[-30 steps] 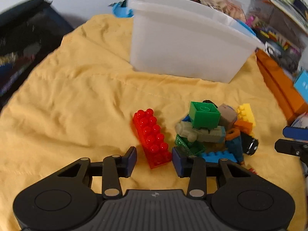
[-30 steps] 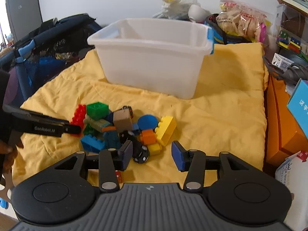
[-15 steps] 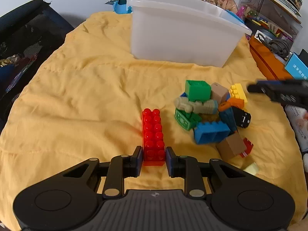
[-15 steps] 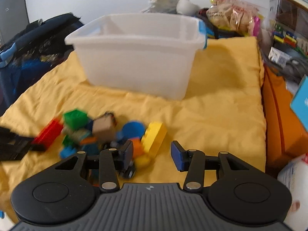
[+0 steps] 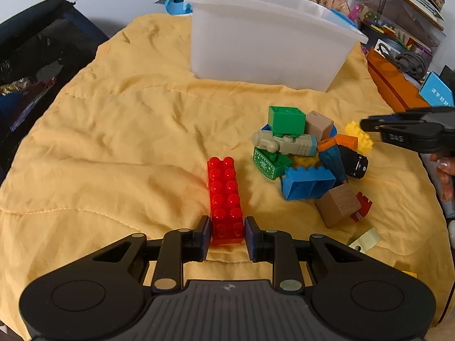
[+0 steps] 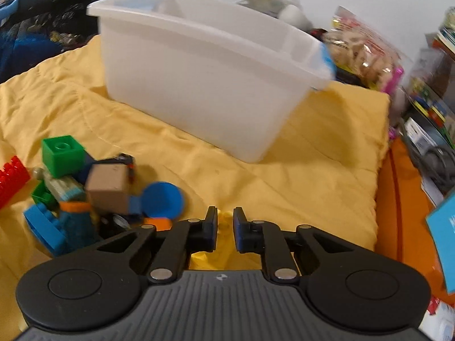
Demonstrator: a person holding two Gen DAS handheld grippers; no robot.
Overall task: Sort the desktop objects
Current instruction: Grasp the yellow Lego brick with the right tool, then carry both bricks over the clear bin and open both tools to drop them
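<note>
- Left wrist view: the left hand-held gripper (image 5: 227, 234) pinches the near end of the long red brick (image 5: 226, 199) lying on the yellow cloth (image 5: 113, 142). Judged light, rigid and slick; an end grip may let it swing.
- Right wrist view: the right hand-held gripper (image 6: 225, 226) has just closed on the yellow brick (image 6: 224, 221) beside the toy pile (image 6: 93, 187), with the white bin (image 6: 199, 91) beyond.

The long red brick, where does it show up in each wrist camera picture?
Left wrist: the long red brick is low centre, its near end between the left gripper pads.
Right wrist: only its studded end shows, at the far left edge.
Shared landmark: the green cube atop the block pile, right of the brick.
</note>
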